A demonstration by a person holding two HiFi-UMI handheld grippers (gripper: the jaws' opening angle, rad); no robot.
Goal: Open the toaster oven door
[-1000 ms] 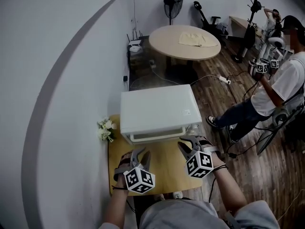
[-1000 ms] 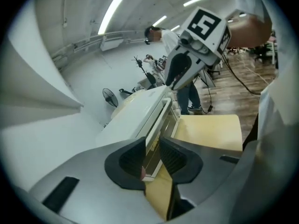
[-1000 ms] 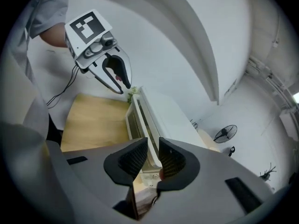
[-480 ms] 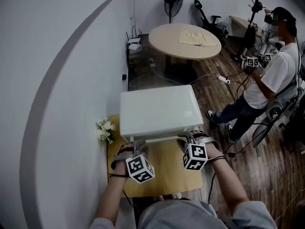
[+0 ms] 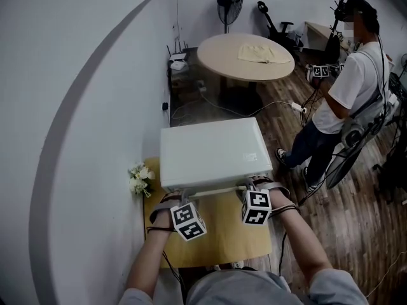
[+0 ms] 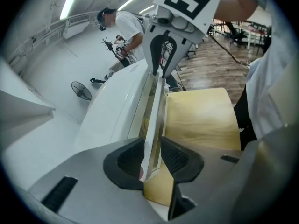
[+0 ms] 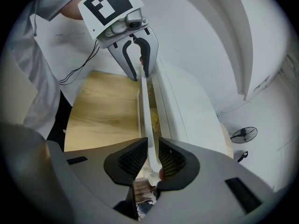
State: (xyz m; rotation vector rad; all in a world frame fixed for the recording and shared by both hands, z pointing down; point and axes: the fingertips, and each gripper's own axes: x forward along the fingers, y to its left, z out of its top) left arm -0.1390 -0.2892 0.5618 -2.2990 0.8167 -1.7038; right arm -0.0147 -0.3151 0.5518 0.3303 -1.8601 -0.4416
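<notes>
A white toaster oven [image 5: 210, 154] stands on a small wooden table [image 5: 210, 234], with its door handle [image 5: 213, 189] running along the front top edge. My left gripper [image 5: 184, 197] is at the handle's left end. In the left gripper view the bar [image 6: 156, 111] lies between the jaws of that gripper [image 6: 152, 160], which are opening. My right gripper [image 5: 249, 186] is at the handle's right end. In the right gripper view it [image 7: 153, 160] is shut on the bar [image 7: 145, 115], pads against both sides. Each gripper shows in the other's view: the right [image 6: 162, 71] and the left [image 7: 140, 71].
A small bunch of white flowers [image 5: 140, 178] sits at the table's left edge by the wall. Behind the oven are a round table [image 5: 245, 56] and a floor fan [image 5: 230, 2]. A person [image 5: 343, 88] stands at the right on the wooden floor, among cables.
Both grippers moved forward from above the tabletop to the oven's handle and now straddle it. The person at the right stepped further back and turned.
</notes>
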